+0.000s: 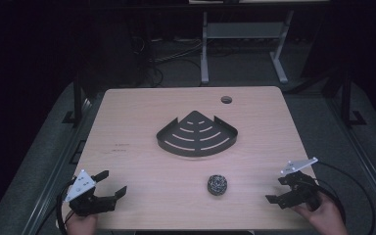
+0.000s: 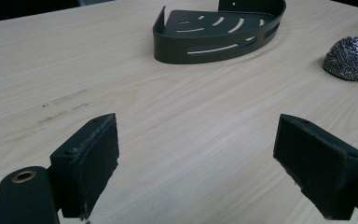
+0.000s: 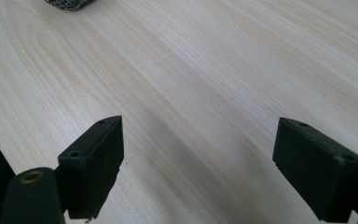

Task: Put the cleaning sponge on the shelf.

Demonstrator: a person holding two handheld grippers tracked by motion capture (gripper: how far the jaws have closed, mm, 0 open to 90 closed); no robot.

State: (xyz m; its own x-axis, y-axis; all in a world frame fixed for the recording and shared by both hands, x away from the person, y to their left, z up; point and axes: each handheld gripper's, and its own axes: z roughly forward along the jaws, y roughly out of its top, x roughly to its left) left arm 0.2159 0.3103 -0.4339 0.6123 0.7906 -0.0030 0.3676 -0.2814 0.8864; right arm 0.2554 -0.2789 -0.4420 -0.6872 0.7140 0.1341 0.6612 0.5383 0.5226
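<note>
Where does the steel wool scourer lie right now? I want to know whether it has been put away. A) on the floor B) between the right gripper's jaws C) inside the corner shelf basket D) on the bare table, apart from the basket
D: the steel wool scourer rests on the wooden table, nearer the person than the dark corner shelf basket and clear of it, with no gripper touching it.

No readable text, labels, brands or numbers anywhere. Faint dark marks on the light wooden table (image 1: 127, 161), left of the dark metal corner shelf (image 1: 197, 134), too small to read.
</note>
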